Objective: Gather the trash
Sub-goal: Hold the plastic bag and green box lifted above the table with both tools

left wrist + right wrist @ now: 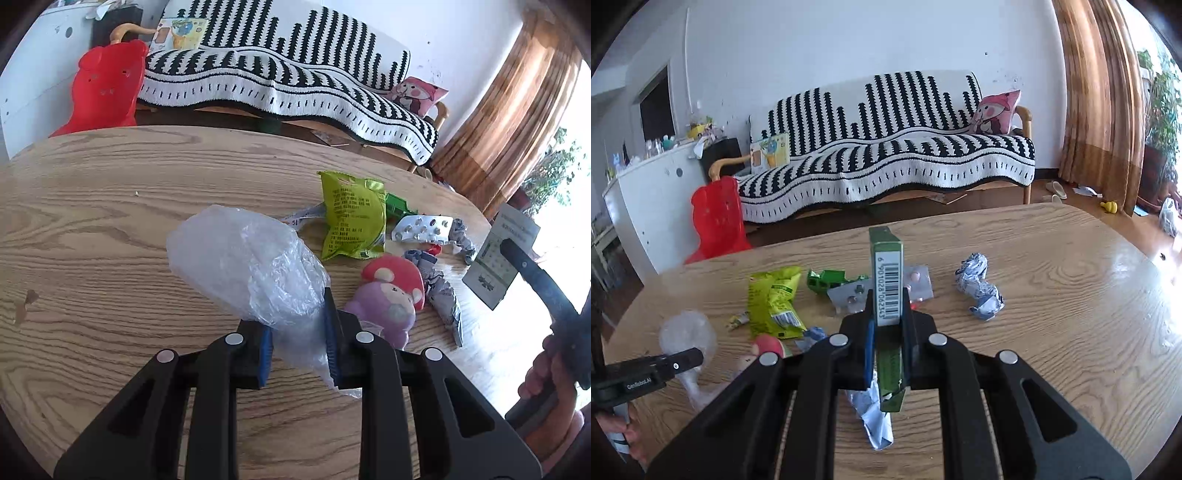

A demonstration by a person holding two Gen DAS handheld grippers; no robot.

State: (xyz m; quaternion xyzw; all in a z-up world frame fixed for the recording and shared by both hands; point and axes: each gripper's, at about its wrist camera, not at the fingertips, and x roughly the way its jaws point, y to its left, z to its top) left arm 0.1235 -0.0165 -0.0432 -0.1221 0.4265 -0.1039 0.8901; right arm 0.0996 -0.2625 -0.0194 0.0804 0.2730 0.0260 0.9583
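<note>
The left tongs (pixel 301 341) pinch a crumpled clear plastic bag (pixel 247 266) and the right tongs (pixel 888 332) clamp a green carton (pixel 886 284), both above the desk (pixel 110 221). Keep both grips firm while carrying them off. Beyond lie the yellow-green wrapper (pixel 352 218), blister pack (pixel 421 229) and foil scraps (pixel 977 288), presumably next.

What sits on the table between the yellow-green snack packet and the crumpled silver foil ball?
Right wrist view: between the snack packet and the foil ball lie a crushed green wrapper and a silver pill blister, partly hidden behind the held green box.

Barcode digits "6 901028 06334" on green box (pixel 886 280), "GenRobot.AI" on left gripper's (pixel 696 357) black body
</note>
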